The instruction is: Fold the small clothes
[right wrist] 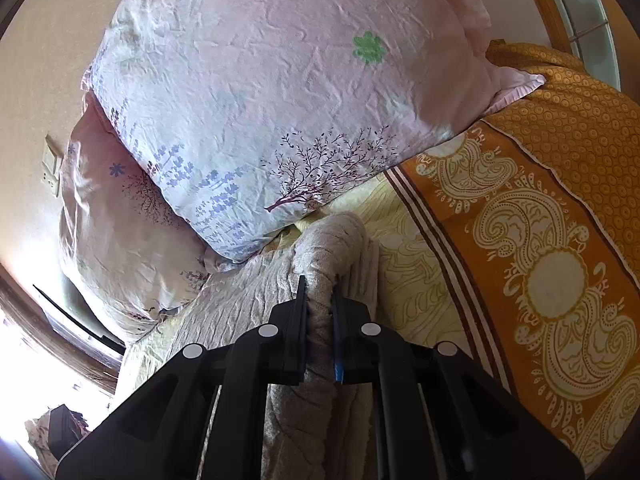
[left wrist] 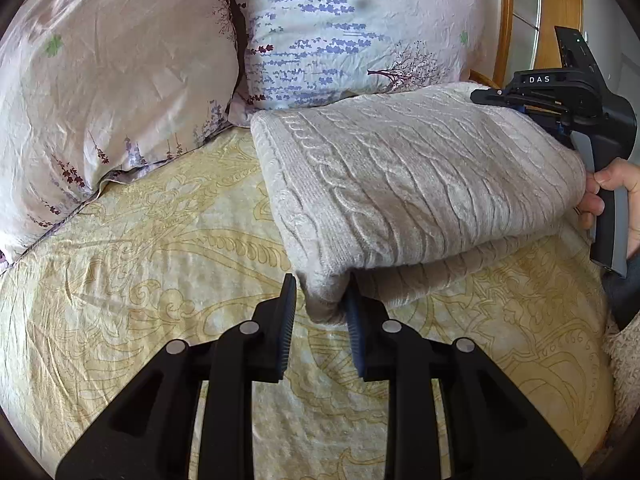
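A cream cable-knit sweater (left wrist: 420,168) lies folded in layers on the yellow patterned bedspread (left wrist: 160,280). Its near left corner hangs between the fingers of my left gripper (left wrist: 320,300). The corner rests against the right pad, with a gap to the left pad, so the jaws are open. At the sweater's right edge a hand (left wrist: 616,196) holds the right gripper's handle (left wrist: 608,216). In the right wrist view my right gripper (right wrist: 320,292) is shut on a thick fold of the sweater (right wrist: 328,240), which stands up between the pads.
Two floral pink pillows (left wrist: 100,80) (left wrist: 340,32) lean at the head of the bed, just behind the sweater. An orange paisley blanket (right wrist: 540,220) covers the bed's right side. A wooden frame (left wrist: 504,20) stands behind the pillows.
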Demonstrator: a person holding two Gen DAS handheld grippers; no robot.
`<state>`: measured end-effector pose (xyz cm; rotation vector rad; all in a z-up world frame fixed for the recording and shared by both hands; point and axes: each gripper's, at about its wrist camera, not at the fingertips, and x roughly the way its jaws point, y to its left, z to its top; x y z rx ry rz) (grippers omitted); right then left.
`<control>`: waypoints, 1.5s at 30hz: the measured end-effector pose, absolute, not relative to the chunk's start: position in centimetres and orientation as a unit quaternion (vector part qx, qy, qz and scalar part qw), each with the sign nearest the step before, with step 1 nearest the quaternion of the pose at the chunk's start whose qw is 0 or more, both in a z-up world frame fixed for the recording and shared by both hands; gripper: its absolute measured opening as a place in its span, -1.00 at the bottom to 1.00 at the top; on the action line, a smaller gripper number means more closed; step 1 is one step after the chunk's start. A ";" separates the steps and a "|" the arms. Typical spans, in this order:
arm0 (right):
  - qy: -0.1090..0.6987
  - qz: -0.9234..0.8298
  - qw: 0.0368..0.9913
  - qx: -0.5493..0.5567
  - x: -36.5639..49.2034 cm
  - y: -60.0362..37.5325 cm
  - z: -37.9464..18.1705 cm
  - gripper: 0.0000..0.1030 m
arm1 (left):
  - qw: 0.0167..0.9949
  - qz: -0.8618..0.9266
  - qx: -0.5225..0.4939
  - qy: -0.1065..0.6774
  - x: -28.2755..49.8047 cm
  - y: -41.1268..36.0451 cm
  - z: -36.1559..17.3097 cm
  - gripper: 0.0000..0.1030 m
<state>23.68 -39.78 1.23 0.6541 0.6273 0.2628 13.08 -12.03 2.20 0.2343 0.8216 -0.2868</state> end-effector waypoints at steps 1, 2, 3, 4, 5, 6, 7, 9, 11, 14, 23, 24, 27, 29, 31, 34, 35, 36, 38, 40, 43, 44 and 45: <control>0.300 0.128 0.892 0.314 23.6 -39.8 1.3 -0.81 | 0.900 -0.138 0.114 0.397 13.1 -12.1 2.2 -0.51; 0.297 0.129 0.893 0.313 23.6 -39.8 1.4 -0.81 | 0.900 -0.138 0.115 0.397 13.1 -12.1 2.2 -0.51; 0.293 0.131 0.894 0.313 23.5 -39.7 1.5 -0.81 | 0.900 -0.138 0.116 0.397 13.0 -12.1 2.2 -0.51; 0.286 0.134 0.896 0.313 23.4 -39.7 1.8 -0.81 | 0.900 -0.139 0.116 0.398 13.0 -12.1 2.2 -0.51; 0.277 0.137 0.899 0.311 23.3 -39.7 2.0 -0.81 | 0.899 -0.139 0.116 0.398 13.0 -12.1 2.2 -0.51; 0.268 0.139 0.902 0.307 23.1 -39.5 2.3 -0.81 | 0.899 -0.139 0.116 0.398 13.0 -12.1 2.2 -0.51; 0.261 0.137 0.907 0.301 22.9 -39.5 2.6 -0.81 | 0.900 -0.139 0.115 0.398 13.1 -12.1 2.2 -0.50; 0.271 0.124 0.908 0.293 23.1 -39.3 2.4 -0.81 | 0.899 -0.140 0.113 0.399 13.2 -12.1 2.1 -0.47; 0.293 0.115 0.899 0.306 23.7 -39.7 1.5 -0.81 | 0.899 -0.140 0.112 0.400 13.1 -12.0 2.1 -0.44; 0.280 0.127 0.896 0.322 23.4 -40.0 1.7 -0.81 | 0.899 -0.143 0.111 0.398 13.1 -12.0 2.2 -0.43; 0.325 0.096 0.880 0.333 24.6 -40.7 -0.4 -0.81 | 0.890 -0.165 0.075 0.417 14.2 -11.4 1.9 -0.76; 0.326 0.093 0.881 0.330 24.6 -40.6 -0.5 -0.81 | 0.889 -0.167 0.067 0.421 14.3 -11.2 1.9 -0.76; 0.326 0.072 0.889 0.313 24.3 -40.5 -0.1 -0.68 | 0.891 -0.157 0.057 0.422 13.8 -10.5 2.4 -0.44; 0.328 0.043 0.887 0.321 23.5 -41.2 0.3 -0.15 | 0.896 -0.146 0.060 0.414 13.2 -9.6 3.1 -0.10; 0.322 0.026 0.878 0.353 22.2 -42.4 0.8 0.25 | 0.901 -0.139 0.064 0.405 12.7 -8.5 3.8 0.05; 0.326 0.059 0.866 0.375 19.7 -43.6 1.6 0.26 | 0.908 -0.131 0.064 0.393 12.0 -7.4 4.5 0.09; 0.329 0.067 0.867 0.369 18.8 -43.6 1.8 0.26 | 0.911 -0.127 0.065 0.388 11.8 -7.2 4.7 0.09; 0.332 0.074 0.870 0.358 17.9 -43.3 2.0 0.26 | 0.913 -0.128 0.062 0.383 11.7 -7.1 4.9 0.09; 0.339 0.079 0.876 0.334 15.8 -42.8 2.3 0.22 | 0.916 -0.135 0.053 0.374 11.4 -7.0 5.2 0.12; 0.342 0.093 0.879 0.320 14.1 -42.1 2.2 0.11 | 0.918 -0.150 0.049 0.364 10.9 -7.4 5.4 0.15; 0.349 0.112 0.884 0.291 12.8 -40.3 2.2 0.00 | 0.919 -0.164 0.075 0.351 10.0 -9.1 5.5 0.16; 0.355 0.116 0.885 0.277 12.8 -39.4 2.1 -0.02 | 0.919 -0.163 0.092 0.348 10.0 -9.8 5.3 0.16; 0.361 0.119 0.886 0.264 13.0 -38.7 2.0 -0.05 | 0.919 -0.158 0.110 0.345 9.8 -10.4 5.2 0.16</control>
